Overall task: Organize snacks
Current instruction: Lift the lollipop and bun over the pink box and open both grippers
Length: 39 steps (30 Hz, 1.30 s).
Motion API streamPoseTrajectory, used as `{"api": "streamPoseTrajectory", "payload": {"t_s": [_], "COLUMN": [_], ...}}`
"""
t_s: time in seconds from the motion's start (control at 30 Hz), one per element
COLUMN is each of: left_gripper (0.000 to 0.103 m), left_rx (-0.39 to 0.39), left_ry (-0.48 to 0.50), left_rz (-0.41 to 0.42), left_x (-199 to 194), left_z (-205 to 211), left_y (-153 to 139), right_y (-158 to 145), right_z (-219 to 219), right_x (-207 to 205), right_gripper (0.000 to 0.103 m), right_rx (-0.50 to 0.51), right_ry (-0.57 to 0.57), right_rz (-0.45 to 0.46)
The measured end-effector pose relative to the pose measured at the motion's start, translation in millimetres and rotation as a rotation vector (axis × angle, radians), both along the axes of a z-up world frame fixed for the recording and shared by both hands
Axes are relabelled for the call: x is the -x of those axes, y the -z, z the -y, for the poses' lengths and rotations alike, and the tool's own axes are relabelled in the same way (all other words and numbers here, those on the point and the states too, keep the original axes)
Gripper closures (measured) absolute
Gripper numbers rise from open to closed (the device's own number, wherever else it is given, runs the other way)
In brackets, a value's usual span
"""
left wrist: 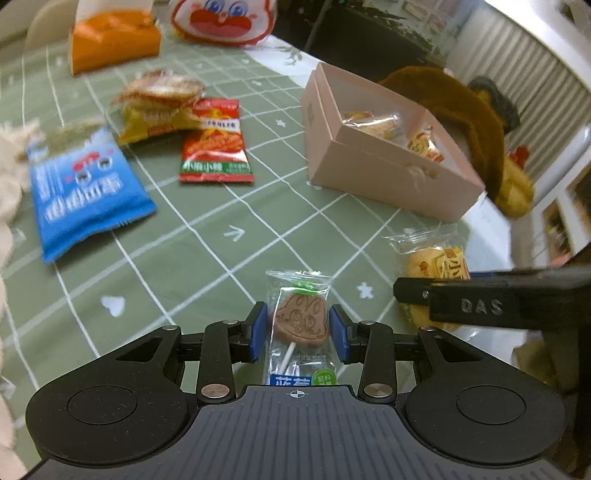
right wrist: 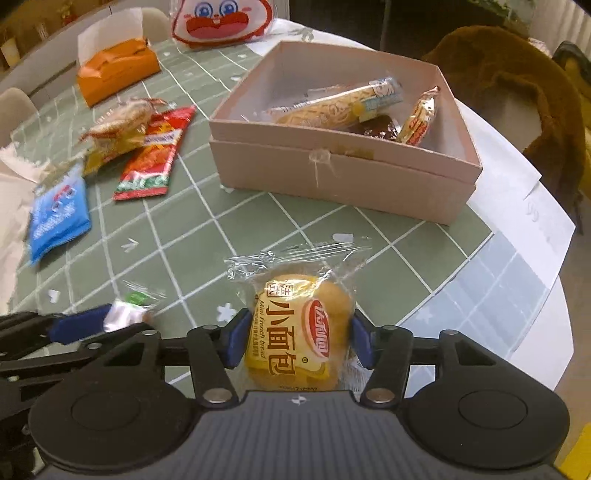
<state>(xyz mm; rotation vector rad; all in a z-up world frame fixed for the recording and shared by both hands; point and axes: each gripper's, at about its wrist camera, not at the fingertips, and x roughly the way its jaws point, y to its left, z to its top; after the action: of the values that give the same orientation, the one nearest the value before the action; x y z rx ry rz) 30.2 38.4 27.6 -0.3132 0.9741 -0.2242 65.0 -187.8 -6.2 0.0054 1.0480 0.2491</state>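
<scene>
A chocolate lollipop [left wrist: 301, 321] in a clear wrapper lies on the green checked tablecloth, and my left gripper [left wrist: 298, 328] is shut on it, blue pads against both wrapper edges. My right gripper [right wrist: 300, 341] is shut on a yellow mini bread packet [right wrist: 301, 332], pads pressing its two sides. The pink cardboard box [right wrist: 332, 173] stands open beyond it, holding a long bread roll [right wrist: 340, 101], a small striped packet [right wrist: 419, 118] and a dark item. The right wrist view shows the left gripper's finger [right wrist: 74, 326] and the lollipop [right wrist: 125, 314] at lower left.
A blue packet [left wrist: 85, 192], a red packet [left wrist: 216, 144] and a yellow packet [left wrist: 159, 107] lie on the left. An orange tissue box [left wrist: 114, 40] and a cartoon-face bag [left wrist: 221, 18] stand at the back. A brown plush [left wrist: 461, 110] sits behind the box, by the table's edge.
</scene>
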Motion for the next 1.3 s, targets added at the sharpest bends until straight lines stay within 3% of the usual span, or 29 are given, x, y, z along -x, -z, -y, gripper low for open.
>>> {"api": "streamPoseTrajectory", "payload": {"t_s": [0.1,0.17,0.37,0.53,0.73,0.87,0.93,1.0,1.03,1.1,1.17,1.3], "left_gripper": [0.062,0.062,0.062,0.062,0.062,0.061,0.058,0.062,0.063,0.063,0.063,0.063], "left_rx": [0.054,0.056,-0.014,-0.042,-0.054,0.053,0.124,0.088,0.059,0.102,0.142,0.097], "left_ry": [-0.015,-0.007,0.048,0.091,0.148,0.152,0.193,0.216,0.206,0.208,0.186,0.071], "left_rz": [0.014,0.063,0.269,0.335,0.33,0.284,0.24,0.148,0.108,0.099,0.105,0.147], "left_x": [-2.1,-7.3,-48.6,-91.3,-141.4,-183.8,-211.2,-235.9,-241.0,-239.2,-236.4,-219.0], "left_z": [-3.5,-1.5,20.2,49.2,76.6,71.9,70.2,73.9,74.9,67.9,55.1,8.1], "left_y": [-8.7,-30.0,-129.3,-162.4,-163.3,-155.1,-135.0,-102.7,-89.2,-78.5,-78.5,-85.3], "right_y": [-19.5,-45.3,-154.3,-197.0,-183.9,-158.9,-137.0,-111.6,-100.0,-85.0,-79.7,-80.9], "right_z": [7.6,18.7,55.8,90.0,112.4,118.2,117.5,118.9,120.4,125.1,129.1,118.8], "right_x": [4.8,3.8,-28.6,-67.9,-106.3,-127.7,-143.1,-159.2,-165.5,-171.7,-173.3,-176.5], "right_gripper": [0.047,0.048,0.048,0.048,0.048,0.048,0.047,0.041,0.04,0.04,0.036,0.035], "right_rx": [-0.031,-0.066,-0.111,-0.169,-0.182,-0.205,-0.223,-0.264,-0.272,-0.291,-0.284,-0.223], "right_ry": [-0.01,-0.009,0.004,0.043,0.071,0.095,0.086,0.081,0.1,0.13,0.153,0.142], "right_rz": [0.04,0.097,0.365,0.435,0.409,0.344,0.281,0.19,0.144,0.1,0.103,0.107]}}
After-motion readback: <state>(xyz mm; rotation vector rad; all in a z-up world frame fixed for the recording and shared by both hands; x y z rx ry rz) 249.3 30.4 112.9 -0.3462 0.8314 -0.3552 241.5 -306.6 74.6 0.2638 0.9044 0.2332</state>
